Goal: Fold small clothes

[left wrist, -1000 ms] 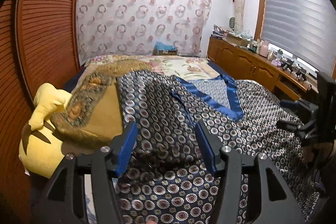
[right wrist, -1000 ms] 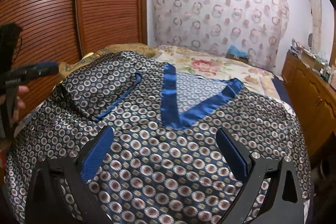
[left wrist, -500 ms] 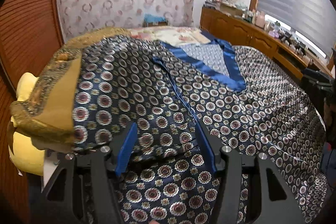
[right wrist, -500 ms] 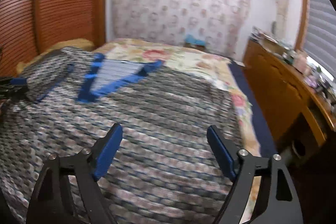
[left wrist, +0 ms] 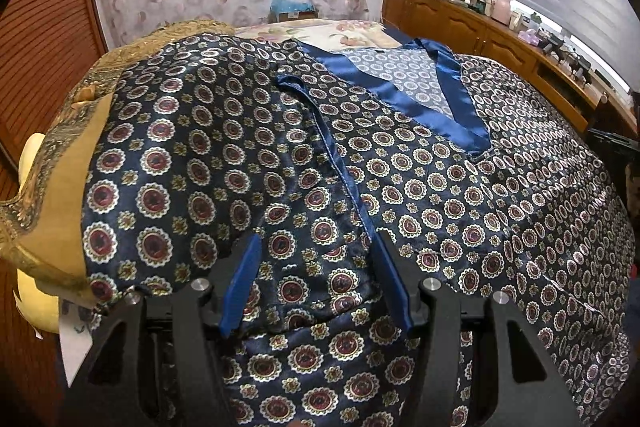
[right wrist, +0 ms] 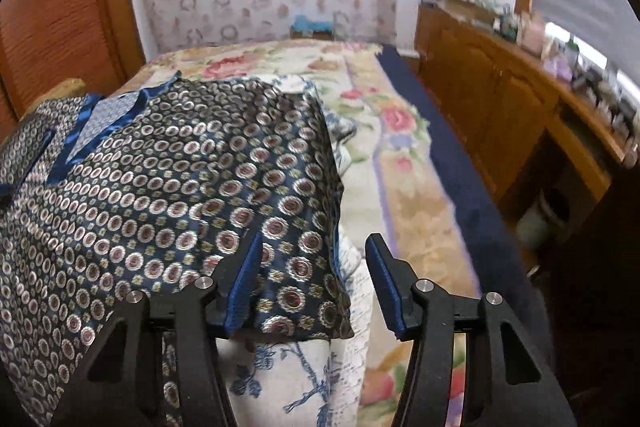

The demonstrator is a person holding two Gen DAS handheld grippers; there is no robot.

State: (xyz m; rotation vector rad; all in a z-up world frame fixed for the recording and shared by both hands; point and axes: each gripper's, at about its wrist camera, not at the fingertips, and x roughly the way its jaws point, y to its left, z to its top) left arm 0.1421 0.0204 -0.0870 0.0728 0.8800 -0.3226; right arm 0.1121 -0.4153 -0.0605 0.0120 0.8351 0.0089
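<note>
A navy satin top (left wrist: 420,195) with a medallion print and a blue V-neck band (left wrist: 464,107) lies spread on the bed. My left gripper (left wrist: 316,267) is low over its left sleeve near the blue-piped hem (left wrist: 332,155). Cloth lies between its parted fingers and is not pinched. In the right wrist view the top (right wrist: 180,187) ends at its right side edge. My right gripper (right wrist: 314,263) straddles that edge's lower corner. Its jaws are closing, with the cloth corner between them and the pads clear of it.
A floral bed cover (right wrist: 400,147) lies under the top, with a dark blue border at the bed's right side. A gold patterned cloth (left wrist: 60,187) and a yellow plush toy (left wrist: 36,303) sit at the left. A wooden sideboard (right wrist: 500,99) runs along the right. Louvred wooden doors (left wrist: 40,27) stand on the left.
My left gripper came down and closer over the sleeve, its opening unchanged. My right gripper swung from the top's middle to its right edge, and its jaws narrowed.
</note>
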